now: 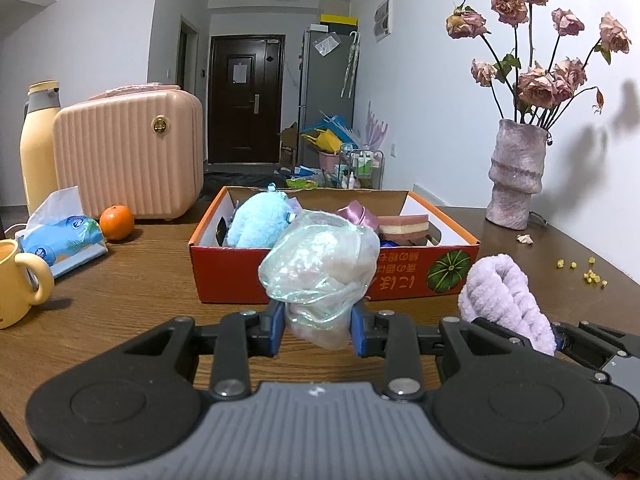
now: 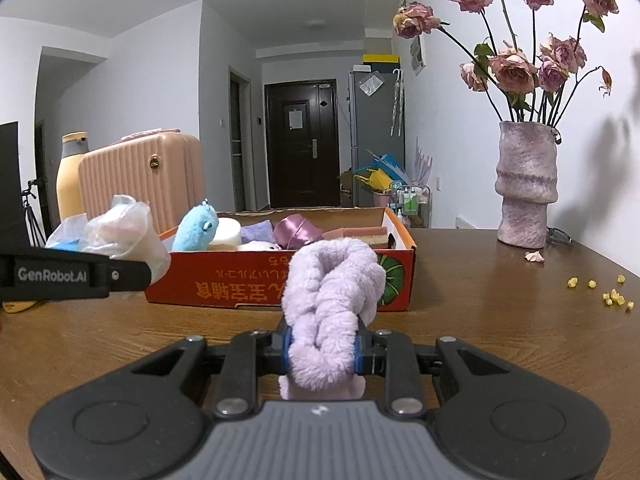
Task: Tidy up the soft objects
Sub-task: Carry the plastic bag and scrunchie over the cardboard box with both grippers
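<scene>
My left gripper (image 1: 318, 330) is shut on a clear plastic bag with a soft pale thing inside (image 1: 320, 268), held just in front of the red cardboard box (image 1: 400, 276); the bag also shows in the right wrist view (image 2: 124, 236). My right gripper (image 2: 323, 350) is shut on a fluffy lilac cloth (image 2: 330, 304), also held before the box (image 2: 224, 286); the cloth shows at the right of the left wrist view (image 1: 504, 300). The box holds a blue plush toy (image 1: 260, 220), a purple satin piece (image 1: 358, 214), a layered sponge (image 1: 404, 226) and other soft things.
On the wooden table (image 1: 132, 280) stand a pink case (image 1: 128, 156), a yellow bottle (image 1: 38, 144), an orange (image 1: 116, 222), a tissue pack (image 1: 60, 236) and a yellow mug (image 1: 16, 284) at left. A vase of dried roses (image 1: 516, 172) and yellow crumbs (image 1: 588, 274) are at right.
</scene>
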Motion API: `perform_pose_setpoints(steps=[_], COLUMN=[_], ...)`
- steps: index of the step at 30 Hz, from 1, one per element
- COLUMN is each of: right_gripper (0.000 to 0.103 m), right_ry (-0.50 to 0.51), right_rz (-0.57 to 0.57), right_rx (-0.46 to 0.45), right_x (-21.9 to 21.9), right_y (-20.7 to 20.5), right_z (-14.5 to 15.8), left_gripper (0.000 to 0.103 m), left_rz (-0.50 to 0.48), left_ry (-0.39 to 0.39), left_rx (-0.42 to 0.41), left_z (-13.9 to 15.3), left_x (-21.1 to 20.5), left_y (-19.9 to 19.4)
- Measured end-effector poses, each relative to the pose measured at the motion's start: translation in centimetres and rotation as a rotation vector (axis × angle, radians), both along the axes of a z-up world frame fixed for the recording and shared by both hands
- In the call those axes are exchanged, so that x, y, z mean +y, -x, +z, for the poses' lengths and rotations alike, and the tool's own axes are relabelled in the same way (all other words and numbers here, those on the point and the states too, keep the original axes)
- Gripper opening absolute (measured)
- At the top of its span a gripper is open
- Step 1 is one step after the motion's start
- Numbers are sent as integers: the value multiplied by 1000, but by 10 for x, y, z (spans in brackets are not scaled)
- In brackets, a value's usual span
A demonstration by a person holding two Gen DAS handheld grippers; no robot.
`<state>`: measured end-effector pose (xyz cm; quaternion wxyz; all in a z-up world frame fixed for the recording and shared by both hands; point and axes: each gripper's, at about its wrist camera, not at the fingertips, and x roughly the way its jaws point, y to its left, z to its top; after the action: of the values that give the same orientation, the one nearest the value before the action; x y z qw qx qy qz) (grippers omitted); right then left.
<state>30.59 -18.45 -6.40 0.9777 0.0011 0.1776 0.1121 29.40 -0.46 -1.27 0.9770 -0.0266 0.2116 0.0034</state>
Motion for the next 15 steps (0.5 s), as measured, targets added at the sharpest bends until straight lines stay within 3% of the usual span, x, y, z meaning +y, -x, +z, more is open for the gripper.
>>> perform_pose_setpoints(steps=[15], right_gripper=[26], right_ry=[20], right_rz=[-26], right_rx=[-75], right_x=[21], right_y=[-34], right_z=[2], left_gripper=[33], left_rz=[52], left_ry=[-84], left_rx=[-50], left_z=[-4], left_x=[-6], left_y=[-26])
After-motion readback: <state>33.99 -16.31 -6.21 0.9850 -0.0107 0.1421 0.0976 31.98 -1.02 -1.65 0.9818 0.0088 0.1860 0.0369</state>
